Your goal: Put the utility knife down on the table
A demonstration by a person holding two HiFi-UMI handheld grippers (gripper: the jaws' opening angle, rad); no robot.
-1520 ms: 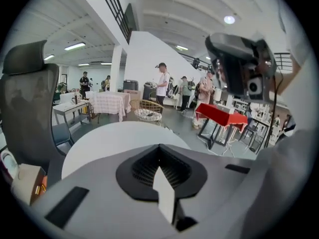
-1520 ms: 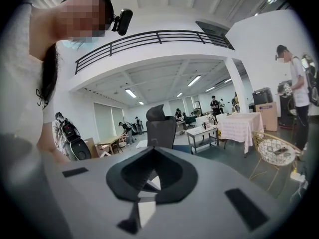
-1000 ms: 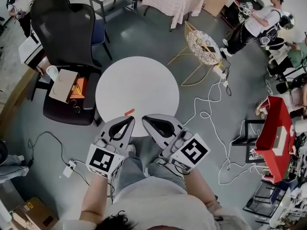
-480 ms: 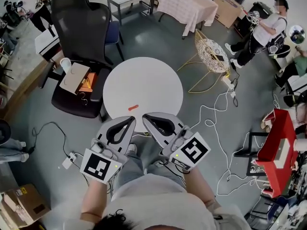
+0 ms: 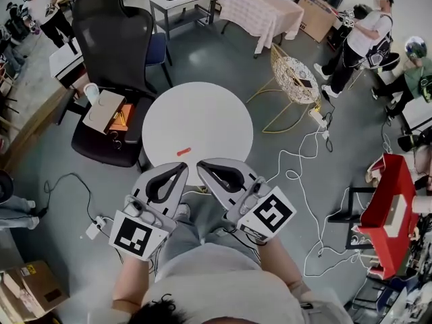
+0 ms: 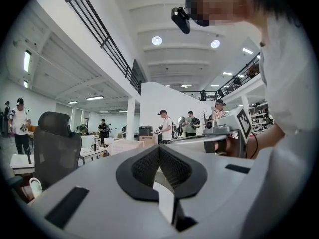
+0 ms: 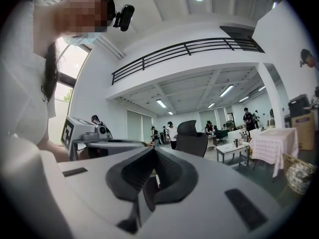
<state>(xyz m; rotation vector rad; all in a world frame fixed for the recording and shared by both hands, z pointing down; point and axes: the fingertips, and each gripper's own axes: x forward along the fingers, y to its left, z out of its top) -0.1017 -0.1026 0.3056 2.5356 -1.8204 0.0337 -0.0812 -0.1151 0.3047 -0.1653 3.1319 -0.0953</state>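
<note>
The utility knife (image 5: 183, 152) was seen lying flat on the round white table (image 5: 202, 106), close to the edge nearest the person, with nothing touching it; its orange-red body was set at a slight slant. The left gripper (image 5: 181, 170) was held low over the person's lap, its tip at the table's near edge and a little apart from the knife; in the left gripper view its jaws were shown pressed together at the tip, with nothing pinched between them. The right gripper (image 5: 202, 165) was held just beside the left one, the two tips nearly side by side; in the right gripper view its jaws were likewise shown closed against each other and empty. A marker cube (image 5: 138, 235) was carried at the rear of the left gripper, and another at the rear of the right. A black office chair (image 5: 111, 39) was placed to the left of the table, with a cardboard box (image 5: 102, 111) laid on the dark seat; a gold wire chair (image 5: 294, 66) was set to the table's right; white cables (image 5: 297, 164) were strewn over the grey floor (image 5: 223, 52).
</note>
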